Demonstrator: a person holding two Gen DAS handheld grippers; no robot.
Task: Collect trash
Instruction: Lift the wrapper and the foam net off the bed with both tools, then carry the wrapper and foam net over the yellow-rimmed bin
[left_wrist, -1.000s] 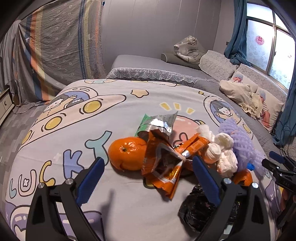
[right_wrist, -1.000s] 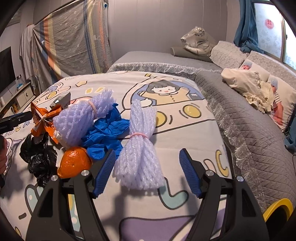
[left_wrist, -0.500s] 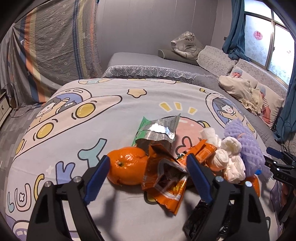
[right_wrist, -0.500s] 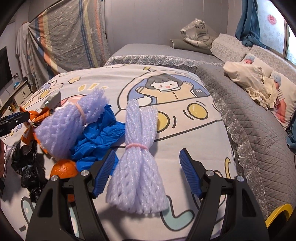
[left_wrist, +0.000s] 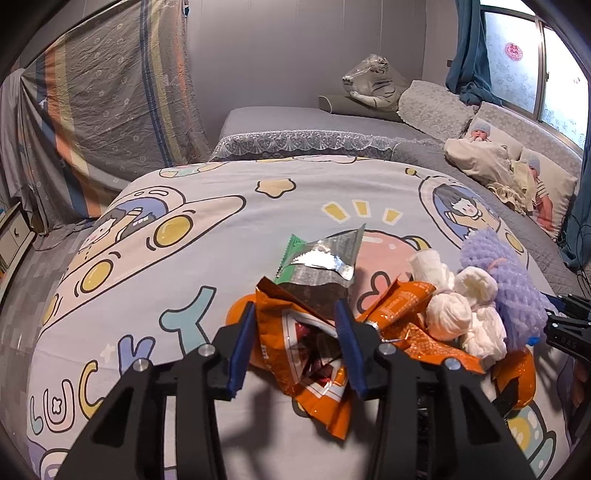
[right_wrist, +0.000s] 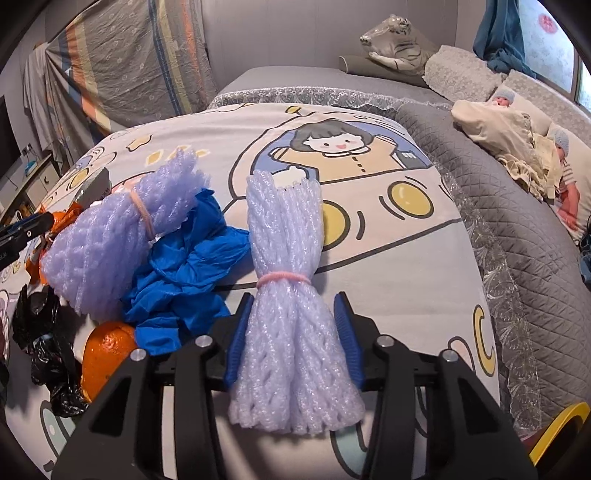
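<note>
Orange crinkled snack wrapper (left_wrist: 314, 354) lies on the cartoon bedsheet (left_wrist: 155, 280) lettered "LUCKY"; our left tool (left_wrist: 295, 345) has just been closing around it. Our right tool (right_wrist: 293, 341), also just closing, pinches the white foam-net bundle (right_wrist: 291, 332).

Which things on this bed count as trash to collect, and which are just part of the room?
Trash to collect:
orange snack wrapper
green foil packet
foam net bundle
second foam net
blue glove
tissue wads
black bag

Just lying about:
cartoon bedsheet
tiger toy
pillows
curtain
</note>
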